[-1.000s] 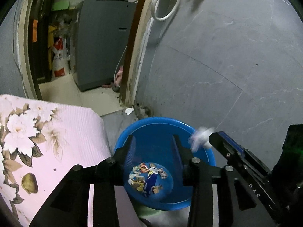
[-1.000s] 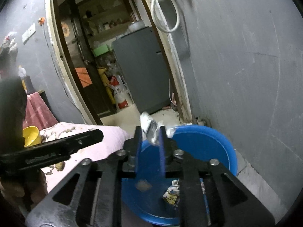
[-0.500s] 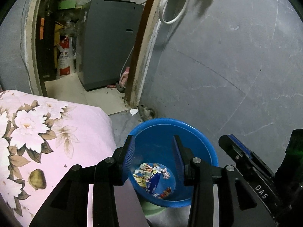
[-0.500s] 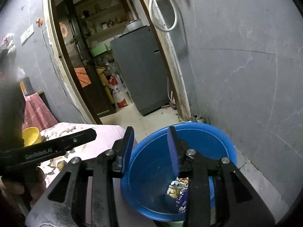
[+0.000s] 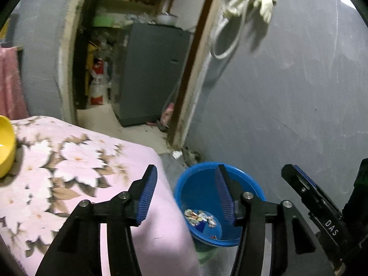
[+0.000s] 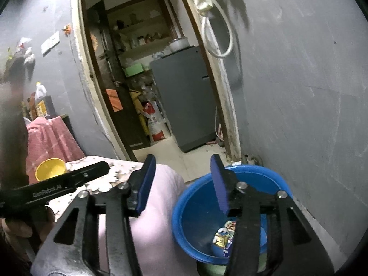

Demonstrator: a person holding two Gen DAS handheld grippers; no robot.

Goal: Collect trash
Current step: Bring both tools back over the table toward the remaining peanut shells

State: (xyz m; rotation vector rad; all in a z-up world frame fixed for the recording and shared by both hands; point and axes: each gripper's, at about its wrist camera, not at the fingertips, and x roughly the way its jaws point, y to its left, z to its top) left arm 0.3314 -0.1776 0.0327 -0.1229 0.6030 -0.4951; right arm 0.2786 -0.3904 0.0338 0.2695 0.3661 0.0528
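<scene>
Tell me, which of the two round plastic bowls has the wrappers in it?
The blue basin on the floor by the grey wall; crumpled wrappers lie at its bottom. The small yellow bowl sits up on the flowered pink cover, and no wrappers show in it.

Grippers: two, left gripper [image 5: 185, 192] and right gripper [image 6: 182, 181]
Fingers with blue pads: two on each gripper
Blue tub [image 5: 250, 184]: one
Wrappers [image 5: 200, 217] in the tub: a small heap, too jumbled to count
Yellow bowl [image 6: 50, 169]: one
Floral cover [image 5: 69, 165]: one
Grey fridge [image 6: 184, 96]: one
Pink cloth [image 6: 50, 138]: one
White hose [image 6: 218, 36] on the wall: one loop
Hand [image 6: 23, 225]: one in view
</scene>
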